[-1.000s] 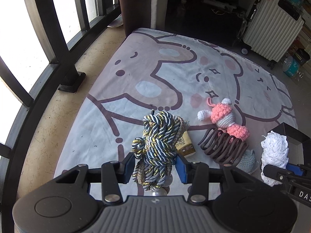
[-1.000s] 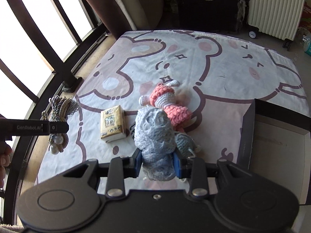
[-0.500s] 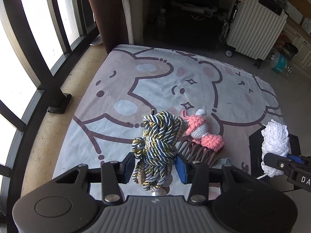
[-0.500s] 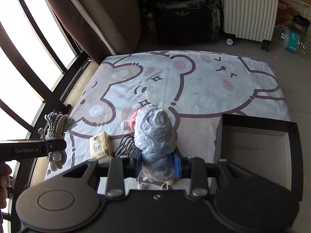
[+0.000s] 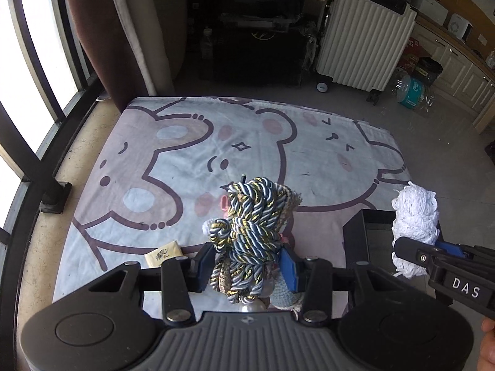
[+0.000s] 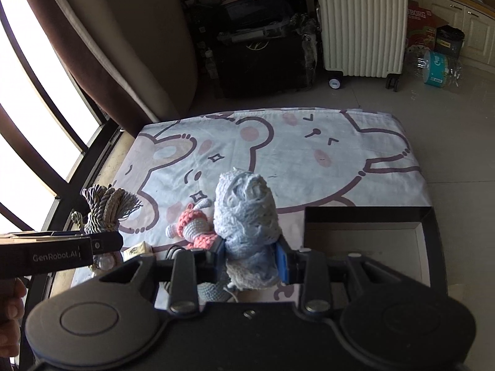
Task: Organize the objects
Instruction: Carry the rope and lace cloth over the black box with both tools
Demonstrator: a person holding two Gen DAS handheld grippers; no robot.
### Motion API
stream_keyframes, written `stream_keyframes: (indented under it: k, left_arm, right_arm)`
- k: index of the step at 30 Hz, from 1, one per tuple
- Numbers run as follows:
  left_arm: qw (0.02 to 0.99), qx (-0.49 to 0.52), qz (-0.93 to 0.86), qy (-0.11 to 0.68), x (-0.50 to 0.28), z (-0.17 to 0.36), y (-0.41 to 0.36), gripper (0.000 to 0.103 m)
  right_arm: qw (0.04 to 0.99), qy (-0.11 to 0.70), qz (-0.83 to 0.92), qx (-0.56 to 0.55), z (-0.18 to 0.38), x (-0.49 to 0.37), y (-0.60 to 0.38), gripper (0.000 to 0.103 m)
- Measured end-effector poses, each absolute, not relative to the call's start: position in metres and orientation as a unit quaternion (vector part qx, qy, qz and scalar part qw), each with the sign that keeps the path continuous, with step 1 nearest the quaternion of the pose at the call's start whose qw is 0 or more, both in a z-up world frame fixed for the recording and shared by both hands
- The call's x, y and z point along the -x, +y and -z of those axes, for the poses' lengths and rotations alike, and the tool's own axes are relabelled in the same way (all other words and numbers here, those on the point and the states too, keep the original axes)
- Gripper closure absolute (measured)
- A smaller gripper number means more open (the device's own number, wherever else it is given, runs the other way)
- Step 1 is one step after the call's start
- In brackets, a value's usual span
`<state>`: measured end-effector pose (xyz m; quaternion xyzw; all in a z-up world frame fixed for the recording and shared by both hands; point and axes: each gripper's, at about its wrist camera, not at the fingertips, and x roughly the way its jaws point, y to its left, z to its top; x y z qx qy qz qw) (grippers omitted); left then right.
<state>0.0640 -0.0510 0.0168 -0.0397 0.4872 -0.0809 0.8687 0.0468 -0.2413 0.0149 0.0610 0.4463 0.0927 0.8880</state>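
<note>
The right gripper point(image 6: 250, 256) is clamped on a bundle of pale blue-white knitted yarn point(image 6: 246, 213), which stands up from the jaws with its long axis roughly along the fingers. The left gripper point(image 5: 247, 261) is likewise closed on a coil of twisted blue, white and gold cord point(image 5: 252, 225), also upright between the pads, with a pearl-like bead hanging below it. Both loads are held clear of the surface. The decisive relation is the open black box point(image 6: 368, 232): it lies just to the right of the right gripper and slightly ahead of it, its long side running away across the blanket edge, so the right hand is plainly the nearer one; the left hand sits well to the far side and would have to cross over. In my judgement the yarn goes in first. On the bear-print blanket point(image 6: 278, 148), below and between the grippers, remain a pink crocheted doll point(image 6: 193, 227), a small tan tissue packet point(image 5: 164, 252) and a dark item mostly hidden. Beyond the blanket: tiled floor, a cream ribbed suitcase point(image 6: 362, 21), a brown curtain point(image 6: 102, 71) and black-barred windows on the left.
</note>
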Motion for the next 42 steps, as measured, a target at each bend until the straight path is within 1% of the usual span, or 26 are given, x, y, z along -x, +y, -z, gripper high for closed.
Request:
stream_keyframes:
  k: [18,34,42]
  left_arm:
    - [0.850,0.058,0.198,0.485,-0.060,0.006,-0.152,0.057]
    - [0.832,0.093,0.219,0.501,-0.066,0.023,-0.184,0.057]
    - [0.811,0.118,0.234,0.523,-0.073,0.043,-0.199,0.057]
  right_arm:
    - [0.882,0.465,-0.005,-0.071,0.023,-0.038,-0.326,0.069]
    - [0.878,0.472,0.009,-0.083,0.033,-0.032,-0.347,0.069]
    - [0.870,0.484,0.020,-0.092,0.044,-0.034,-0.359,0.069]
